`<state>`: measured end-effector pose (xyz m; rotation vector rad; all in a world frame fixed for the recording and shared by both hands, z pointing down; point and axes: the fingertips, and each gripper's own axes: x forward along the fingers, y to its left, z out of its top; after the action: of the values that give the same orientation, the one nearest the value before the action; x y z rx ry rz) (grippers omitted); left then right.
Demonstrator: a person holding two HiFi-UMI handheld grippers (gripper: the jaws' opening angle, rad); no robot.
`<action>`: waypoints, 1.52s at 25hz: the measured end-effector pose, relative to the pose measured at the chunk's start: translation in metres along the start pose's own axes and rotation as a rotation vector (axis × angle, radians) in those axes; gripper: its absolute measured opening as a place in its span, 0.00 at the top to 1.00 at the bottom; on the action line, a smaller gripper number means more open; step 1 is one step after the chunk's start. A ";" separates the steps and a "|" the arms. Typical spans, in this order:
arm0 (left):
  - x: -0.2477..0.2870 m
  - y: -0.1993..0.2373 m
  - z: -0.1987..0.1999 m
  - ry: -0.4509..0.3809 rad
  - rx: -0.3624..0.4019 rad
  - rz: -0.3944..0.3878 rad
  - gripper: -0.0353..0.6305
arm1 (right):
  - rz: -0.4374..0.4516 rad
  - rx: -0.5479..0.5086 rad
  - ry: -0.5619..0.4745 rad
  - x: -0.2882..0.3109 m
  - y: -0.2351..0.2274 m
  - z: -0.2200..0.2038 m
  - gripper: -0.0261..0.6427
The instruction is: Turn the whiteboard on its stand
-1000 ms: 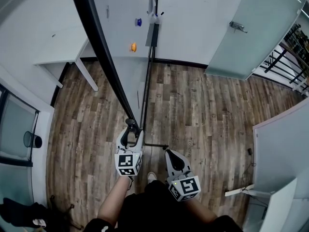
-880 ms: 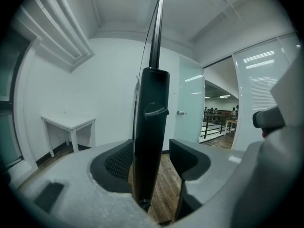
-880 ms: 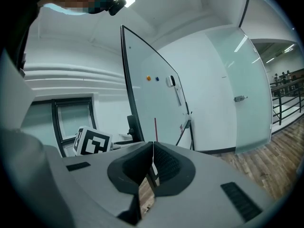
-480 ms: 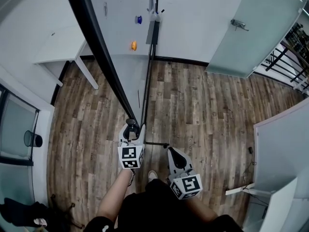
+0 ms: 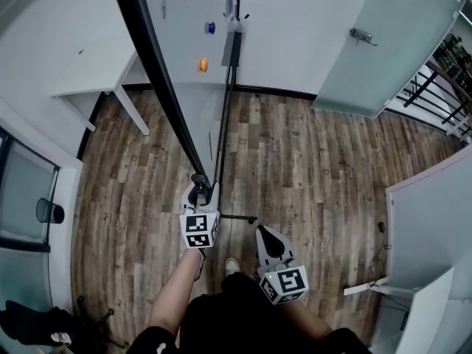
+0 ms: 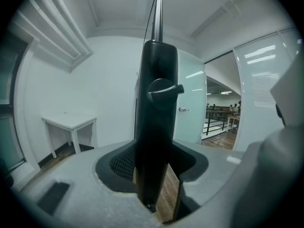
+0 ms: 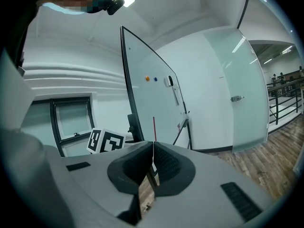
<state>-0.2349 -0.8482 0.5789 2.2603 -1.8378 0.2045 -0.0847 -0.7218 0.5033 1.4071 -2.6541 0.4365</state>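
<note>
I look down on the whiteboard (image 5: 184, 50), its black frame edge (image 5: 158, 80) running diagonally toward me. My left gripper (image 5: 199, 190) is at the frame's near lower corner. In the left gripper view the black frame post (image 6: 156, 118) with its knob (image 6: 164, 90) stands between the jaws of the left gripper (image 6: 154, 175). They are closing, and a sliver of floor still shows beside the post. My right gripper (image 5: 264, 234) hangs lower right, apart from the board. Its jaws meet in the right gripper view (image 7: 153, 167), holding nothing.
The black stand leg (image 5: 225, 124) runs along the wood floor. An orange magnet (image 5: 203, 65) and a blue magnet (image 5: 211, 28) stick to the board. A white table (image 5: 96, 65) stands left, a glass door (image 5: 383, 43) right, a black bin (image 5: 50, 211) far left.
My left gripper has slid forward onto the frame's lower corner. The right gripper has barely shifted.
</note>
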 end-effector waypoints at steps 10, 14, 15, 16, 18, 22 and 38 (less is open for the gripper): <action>-0.027 0.001 -0.005 0.009 0.012 0.016 0.65 | -0.011 -0.008 -0.004 -0.027 0.013 -0.005 0.94; -0.059 0.006 -0.018 0.001 0.015 0.018 0.65 | -0.020 -0.013 -0.016 -0.044 0.029 -0.015 0.94; -0.065 0.005 -0.020 0.003 0.015 0.016 0.65 | -0.026 -0.013 -0.016 -0.049 0.032 -0.018 0.94; -0.071 0.004 -0.022 0.006 0.016 0.013 0.65 | -0.032 -0.012 -0.016 -0.053 0.035 -0.019 0.94; -0.081 -0.001 -0.026 0.014 0.021 0.003 0.65 | -0.037 -0.013 -0.018 -0.061 0.044 -0.021 0.94; -0.093 -0.011 -0.030 0.021 0.026 -0.009 0.65 | -0.049 -0.020 -0.028 -0.080 0.060 -0.024 0.94; -0.159 -0.074 -0.055 0.041 0.056 -0.059 0.66 | -0.124 -0.019 -0.066 -0.161 0.094 -0.045 0.94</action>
<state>-0.1942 -0.6690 0.5870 2.3261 -1.7638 0.2935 -0.0723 -0.5306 0.4905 1.5958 -2.5942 0.3567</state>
